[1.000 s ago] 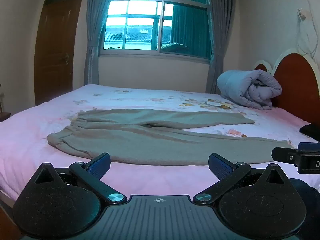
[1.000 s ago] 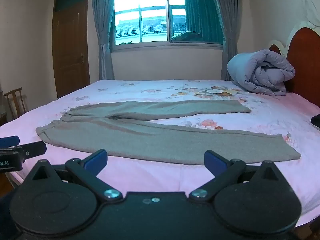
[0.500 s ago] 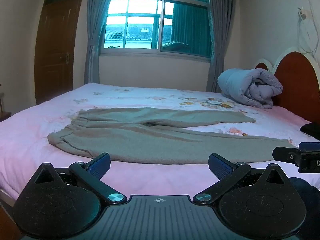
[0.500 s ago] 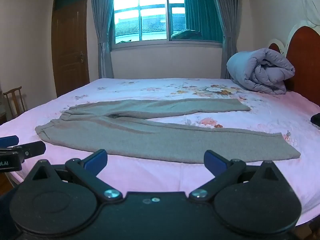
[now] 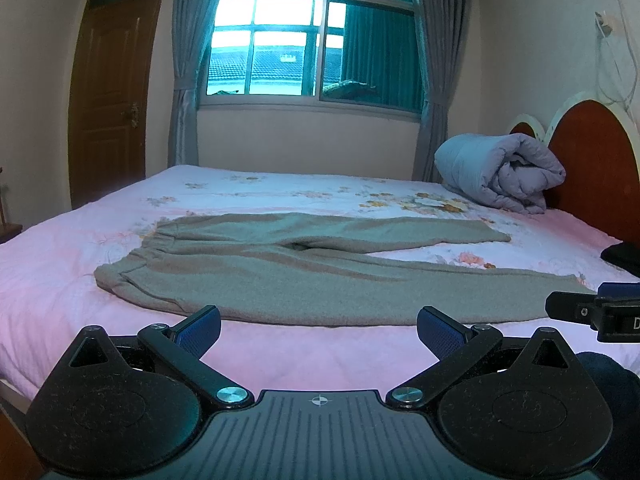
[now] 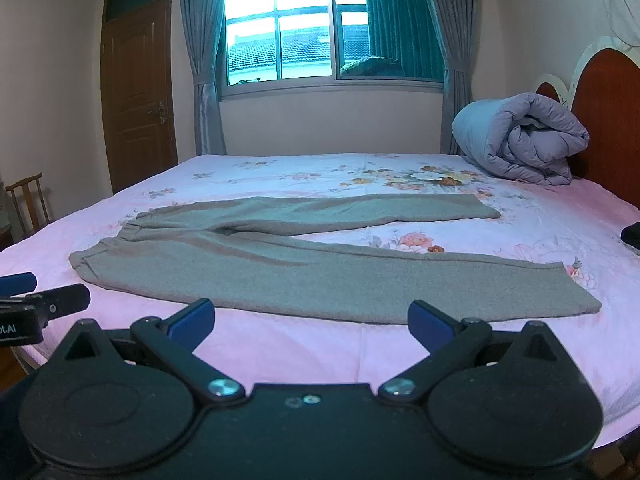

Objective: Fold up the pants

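Observation:
Grey sweatpants (image 5: 304,276) lie flat on the pink floral bed (image 5: 280,352), waistband at the left, both legs spread out to the right in a V. They also show in the right wrist view (image 6: 304,276). My left gripper (image 5: 319,330) is open and empty, just short of the near edge of the near leg. My right gripper (image 6: 311,323) is open and empty, also just before the near leg's edge. The right gripper's finger shows at the right edge of the left wrist view (image 5: 592,312); the left gripper's finger shows at the left edge of the right wrist view (image 6: 44,300).
A rolled grey-blue duvet (image 5: 500,176) lies against the red headboard (image 5: 592,160) at the far right. A dark item (image 5: 624,256) lies on the bed's right side. A wooden door (image 5: 108,96) and curtained window (image 5: 312,40) are behind. A chair (image 6: 28,204) stands at the left.
Both grippers have tilted slightly upward and eased a little closer to the bed. The pants have not moved and both grippers stay open.

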### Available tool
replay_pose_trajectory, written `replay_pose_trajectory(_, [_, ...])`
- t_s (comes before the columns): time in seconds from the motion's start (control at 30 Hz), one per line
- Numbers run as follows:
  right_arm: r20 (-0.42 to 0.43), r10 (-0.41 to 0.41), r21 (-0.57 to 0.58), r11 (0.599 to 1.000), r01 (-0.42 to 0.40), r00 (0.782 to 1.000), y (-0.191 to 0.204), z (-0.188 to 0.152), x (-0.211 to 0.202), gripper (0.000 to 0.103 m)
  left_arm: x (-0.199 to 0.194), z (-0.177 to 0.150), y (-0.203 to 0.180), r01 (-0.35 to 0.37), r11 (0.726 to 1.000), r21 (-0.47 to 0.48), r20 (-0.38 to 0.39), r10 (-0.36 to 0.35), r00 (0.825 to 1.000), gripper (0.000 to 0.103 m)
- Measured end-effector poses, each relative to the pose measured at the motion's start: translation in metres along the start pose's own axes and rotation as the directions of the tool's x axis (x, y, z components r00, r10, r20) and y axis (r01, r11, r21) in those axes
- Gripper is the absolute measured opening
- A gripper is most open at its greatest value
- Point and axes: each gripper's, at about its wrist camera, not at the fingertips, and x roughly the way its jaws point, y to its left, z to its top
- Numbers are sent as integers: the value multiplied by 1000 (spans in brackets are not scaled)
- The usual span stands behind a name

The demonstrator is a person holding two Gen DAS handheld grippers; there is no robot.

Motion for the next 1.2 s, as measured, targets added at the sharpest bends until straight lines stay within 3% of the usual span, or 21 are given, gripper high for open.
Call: replay_pose_trajectory(1.2, [-6, -2, -2, 1000, 2, 1000, -1, -2, 0, 97, 3, -1, 0, -4, 1000, 6, -4, 4, 1000, 103])
